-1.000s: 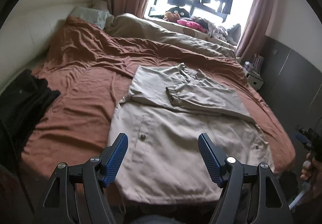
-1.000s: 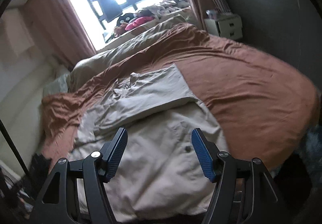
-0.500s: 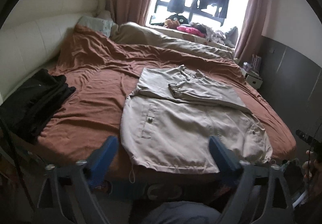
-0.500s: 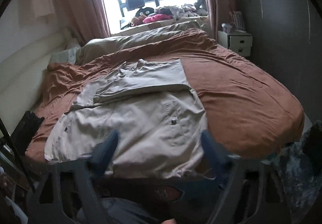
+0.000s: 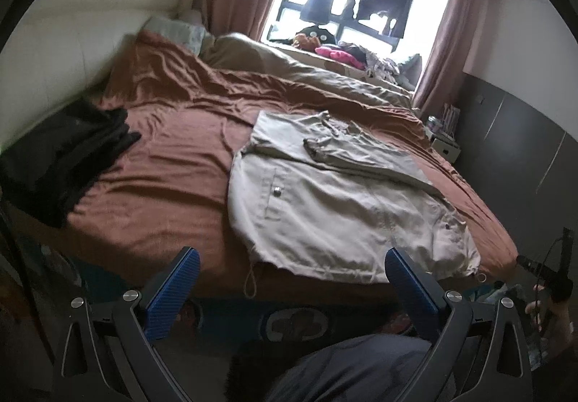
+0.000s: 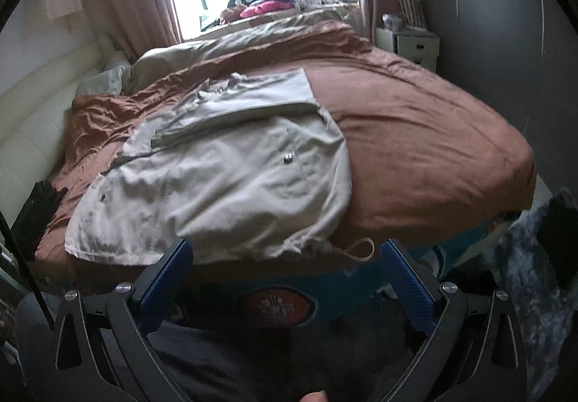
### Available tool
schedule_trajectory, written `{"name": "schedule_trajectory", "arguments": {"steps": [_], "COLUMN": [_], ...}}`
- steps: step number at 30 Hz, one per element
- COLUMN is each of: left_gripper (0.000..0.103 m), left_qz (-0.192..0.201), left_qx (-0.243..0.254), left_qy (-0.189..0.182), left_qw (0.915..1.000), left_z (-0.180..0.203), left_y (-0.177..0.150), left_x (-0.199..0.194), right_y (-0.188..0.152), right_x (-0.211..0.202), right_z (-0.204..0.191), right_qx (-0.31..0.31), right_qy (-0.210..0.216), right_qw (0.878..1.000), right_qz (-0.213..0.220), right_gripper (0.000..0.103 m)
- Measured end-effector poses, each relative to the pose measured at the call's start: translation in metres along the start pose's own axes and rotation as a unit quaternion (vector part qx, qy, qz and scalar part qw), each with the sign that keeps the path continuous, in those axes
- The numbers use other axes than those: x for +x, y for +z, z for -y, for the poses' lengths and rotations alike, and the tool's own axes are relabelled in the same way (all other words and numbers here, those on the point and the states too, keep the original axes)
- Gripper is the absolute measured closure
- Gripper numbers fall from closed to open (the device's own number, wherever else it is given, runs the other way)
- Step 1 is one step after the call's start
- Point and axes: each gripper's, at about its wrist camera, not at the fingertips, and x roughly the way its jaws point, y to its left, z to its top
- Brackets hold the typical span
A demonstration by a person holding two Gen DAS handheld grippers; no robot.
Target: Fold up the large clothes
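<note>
A beige jacket (image 5: 336, 199) lies flat on the brown bed (image 5: 162, 163), its sleeves folded across the chest, its hem at the bed's near edge. It also shows in the right wrist view (image 6: 224, 178). My left gripper (image 5: 292, 270) is open and empty, held back from the bed below the hem. My right gripper (image 6: 285, 261) is open and empty, just below the hem and its drawstring loop (image 6: 357, 250).
A black garment (image 5: 61, 156) lies on the bed's left side. A rumpled beige duvet (image 5: 307, 76) lies along the far side under the window. A white nightstand (image 6: 412, 44) stands at the right wall. A person's lap (image 5: 361, 366) is below the grippers.
Both grippers have pulled back from over the jacket to beyond the bed's near edge. The jacket lies as before.
</note>
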Motion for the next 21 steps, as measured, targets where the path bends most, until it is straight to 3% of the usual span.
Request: {"name": "schedule_trajectory", "arguments": {"steps": [6, 9, 13, 21], "left_gripper": [0.001, 0.006, 0.015, 0.027], "left_qz": [-0.034, -0.055, -0.069, -0.094], "left_qx": [-0.031, -0.043, -0.072, -0.12], "left_qy": [-0.008, -0.02, -0.031, -0.036], "left_qw": [0.9989, 0.9973, 0.9945, 0.9877], "left_z": [-0.024, -0.031, -0.042, -0.066], "left_y": [-0.01, -0.013, -0.016, -0.012], "left_x": [0.039, 0.064, 0.091, 0.147], "right_y": [-0.01, -0.02, -0.027, -0.011], "right_x": [0.029, 0.045, 0.069, 0.113], "right_z": [0.032, 0.051, 0.073, 0.106], "right_qx": [0.051, 0.095, 0.14, 0.183], "right_qy": [0.03, 0.059, 0.097, 0.148], "right_qw": [0.998, 0.993, 0.985, 0.971], "right_qz": [-0.024, -0.028, -0.037, -0.038], "right_gripper": [0.0, 0.001, 0.018, 0.028]}}
